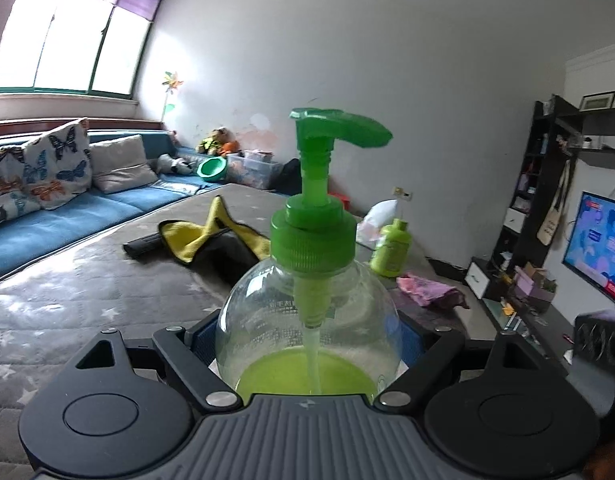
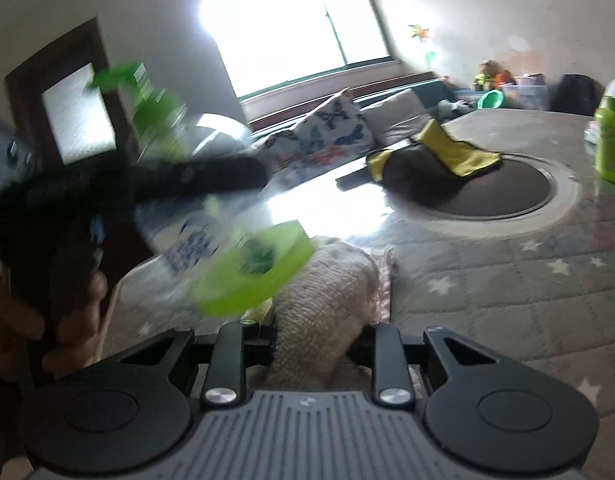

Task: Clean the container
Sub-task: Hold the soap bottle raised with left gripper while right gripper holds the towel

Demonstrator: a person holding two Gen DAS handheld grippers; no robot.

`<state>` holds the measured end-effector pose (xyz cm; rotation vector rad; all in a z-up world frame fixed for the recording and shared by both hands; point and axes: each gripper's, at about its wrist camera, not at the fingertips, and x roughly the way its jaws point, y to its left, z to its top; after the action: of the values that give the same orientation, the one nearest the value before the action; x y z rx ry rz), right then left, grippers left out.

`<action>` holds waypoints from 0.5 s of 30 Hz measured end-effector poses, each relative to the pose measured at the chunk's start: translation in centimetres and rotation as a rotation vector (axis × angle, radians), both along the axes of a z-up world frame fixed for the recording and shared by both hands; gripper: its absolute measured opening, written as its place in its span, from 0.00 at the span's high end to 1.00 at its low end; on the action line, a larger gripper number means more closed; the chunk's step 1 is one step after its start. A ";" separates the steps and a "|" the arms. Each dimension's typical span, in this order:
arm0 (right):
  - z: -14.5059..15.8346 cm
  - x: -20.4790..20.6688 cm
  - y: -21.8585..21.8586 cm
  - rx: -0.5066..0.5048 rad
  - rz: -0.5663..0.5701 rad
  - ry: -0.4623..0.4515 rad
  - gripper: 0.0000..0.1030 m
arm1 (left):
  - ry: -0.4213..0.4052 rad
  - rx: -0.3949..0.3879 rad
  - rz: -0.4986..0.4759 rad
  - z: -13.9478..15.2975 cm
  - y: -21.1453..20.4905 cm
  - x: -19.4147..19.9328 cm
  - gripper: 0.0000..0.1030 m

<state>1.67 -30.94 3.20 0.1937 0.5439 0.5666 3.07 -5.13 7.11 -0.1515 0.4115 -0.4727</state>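
- The left hand-held gripper [image 1: 309, 344] is clamped around a clear pump bottle [image 1: 307, 320], one finger on each side of its round body. The bottle stands upright between them.
- The bottle has a green pump head [image 1: 339, 126] and a green screw collar, with green liquid pooled low inside around the dip tube.
- The right hand-held gripper [image 2: 313, 344] is pinched on a pale, fuzzy cloth [image 2: 327, 292], with the fabric bunched up between its fingers.
- From the right wrist camera, the bottle [image 2: 211, 216] shows up blurry on the left, tilted, with the cloth right up against its green bottom end. I can't quite tell if they're touching because of the blur.
- A person's hand [image 2: 59, 320] grips the other gripper's handle at the far left of that view.
- Everything sits over a counter [image 1: 67, 280] covered in a grey quilted, star-print cover.
- Farther back on the counter: a yellow cloth [image 1: 211, 232] draped over something black, a small green bottle [image 1: 391, 248], and a pink rag [image 1: 425, 288] just beside it.
- A blue sofa [image 1: 67, 216] with butterfly cushions sits under the window.
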 end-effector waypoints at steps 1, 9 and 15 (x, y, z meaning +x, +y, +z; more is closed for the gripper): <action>0.2 0.3 -0.3 0.008 -0.020 -0.002 0.76 | 0.006 0.008 0.005 -0.2 0.0 0.2 0.15; 2.2 3.1 -2.5 0.098 -0.131 -0.041 0.76 | 0.050 0.059 0.038 -2.9 -0.2 1.8 0.15; 1.6 5.1 -2.0 0.052 -0.138 -0.016 0.75 | 0.065 0.103 0.067 -4.4 -0.3 2.4 0.15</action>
<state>6.73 -32.90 4.78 0.2733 0.4969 0.4482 5.46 -5.44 2.68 -0.0809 0.4917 -0.3810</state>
